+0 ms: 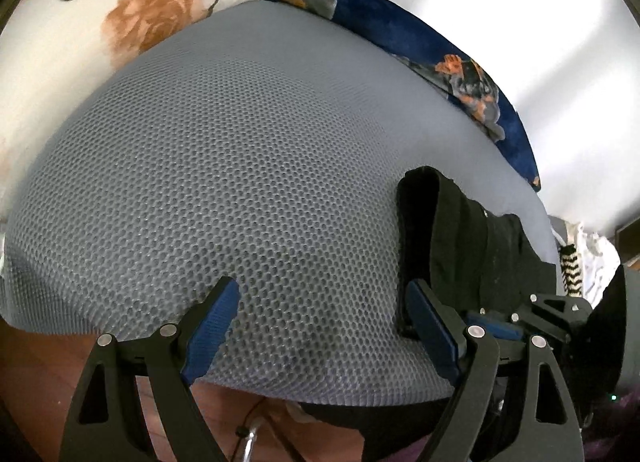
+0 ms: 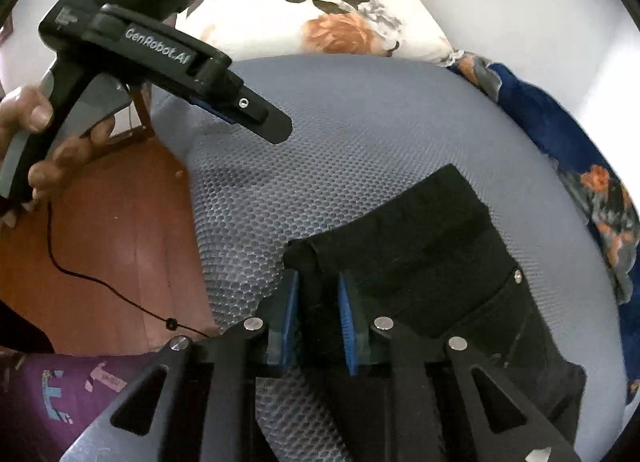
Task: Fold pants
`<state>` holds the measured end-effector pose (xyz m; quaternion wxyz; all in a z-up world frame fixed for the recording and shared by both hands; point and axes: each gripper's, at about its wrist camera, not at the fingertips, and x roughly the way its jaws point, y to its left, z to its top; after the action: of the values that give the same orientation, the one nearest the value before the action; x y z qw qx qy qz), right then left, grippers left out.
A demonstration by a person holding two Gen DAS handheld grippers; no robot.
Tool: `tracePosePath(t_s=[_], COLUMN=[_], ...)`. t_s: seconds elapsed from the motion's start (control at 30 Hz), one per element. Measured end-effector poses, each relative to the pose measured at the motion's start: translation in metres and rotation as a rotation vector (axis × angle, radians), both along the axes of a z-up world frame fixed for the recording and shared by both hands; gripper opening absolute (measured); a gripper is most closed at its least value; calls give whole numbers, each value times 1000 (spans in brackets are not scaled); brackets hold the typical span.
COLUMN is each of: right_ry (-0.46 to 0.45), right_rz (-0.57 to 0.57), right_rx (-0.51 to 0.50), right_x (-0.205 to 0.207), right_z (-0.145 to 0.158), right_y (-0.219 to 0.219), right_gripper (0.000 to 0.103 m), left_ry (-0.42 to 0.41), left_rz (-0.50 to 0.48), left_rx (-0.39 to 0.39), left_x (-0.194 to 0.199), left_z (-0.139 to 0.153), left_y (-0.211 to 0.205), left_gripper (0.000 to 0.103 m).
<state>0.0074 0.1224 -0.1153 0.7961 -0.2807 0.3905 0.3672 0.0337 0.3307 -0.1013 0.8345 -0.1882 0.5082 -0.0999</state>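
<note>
Pants: your folded black fabric pants [image 2: 432,262] lie at lower right of the right wrist frame, on the grey honeycomb-mesh mattress [image 1: 224,166].
Right gripper [image 2: 318,302]: your blue pads sit narrowly apart astride the pants' folded edge; whether they pinch it, you cannot tell.
Left gripper [image 1: 320,302]: spread wide, nothing between.

black pants [image 2: 420,254], grey honeycomb mattress [image 1: 224,166], white floral pillow [image 2: 320,14], navy floral blanket [image 1: 420,42]

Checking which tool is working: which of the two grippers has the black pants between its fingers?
The right gripper: black pants fill its gap; the left gripper spans bare grey mesh.
</note>
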Motion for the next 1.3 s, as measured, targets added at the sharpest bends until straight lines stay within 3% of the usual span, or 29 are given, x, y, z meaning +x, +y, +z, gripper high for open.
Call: tracePosePath(t_s=[0.1, 0.2, 0.23, 0.37, 0.43, 0.6, 0.67, 0.77, 0.87, 0.97, 1.03, 1.17, 1.2, 1.27, 1.3], right_ry=[-73, -81, -41, 34, 35, -161, -147, -116, -180, -109, -44, 67, 98, 149, 180], right_rz=[34, 2, -23, -99, -143, -255, -253, -164, -137, -134, -128, -135, -143, -172, -188], right_rx=[-22, -71, -24, 145, 179, 252, 251, 110, 102, 152, 236, 404, 446, 497, 517], right_x=[-15, -9, -2, 12, 16, 15, 13, 0, -10, -4, -2, 5, 7, 16, 21], right_z=[-2, -13, -11, 12, 20, 48, 37, -15, -20, -15, -4, 18, 21, 23, 22], right_y=[7, 12, 7, -16, -25, -28, -21, 1, 6, -1, -8, -24, -30, -38, -41], right_gripper=[56, 25, 23, 20, 17, 14, 13, 14, 17, 29, 45, 47, 46, 34, 16], left_ry=[3, 11, 13, 7, 3, 4, 9, 36, 48, 51, 52, 50, 49, 54, 57], left_rz=[-2, -7, -10, -29, -36, -40, -42, -39, -31, -29, -32, -41, -41, -43, -42], left_rx=[-8, -14, -15, -6, -3, -13, -19, -8, -15, -12, -10, -5, -5, -6, -7], left_x=[-1, -1, -1, -1, 1, 9, 12, 15, 15, 12, 10, 18, 19, 23, 24], left_z=[-2, -4, -4, -1, 0, 1, -2, -10, -15, -16, -16, -13, -12, -12, -12], left_y=[2, 0, -1, -7, -10, -16, -17, -18, -17, -17, -16, -24, -25, -28, -28], left_gripper=[85, 85, 85, 85, 85, 85, 85, 85, 85, 85, 85, 85, 85, 85, 85])
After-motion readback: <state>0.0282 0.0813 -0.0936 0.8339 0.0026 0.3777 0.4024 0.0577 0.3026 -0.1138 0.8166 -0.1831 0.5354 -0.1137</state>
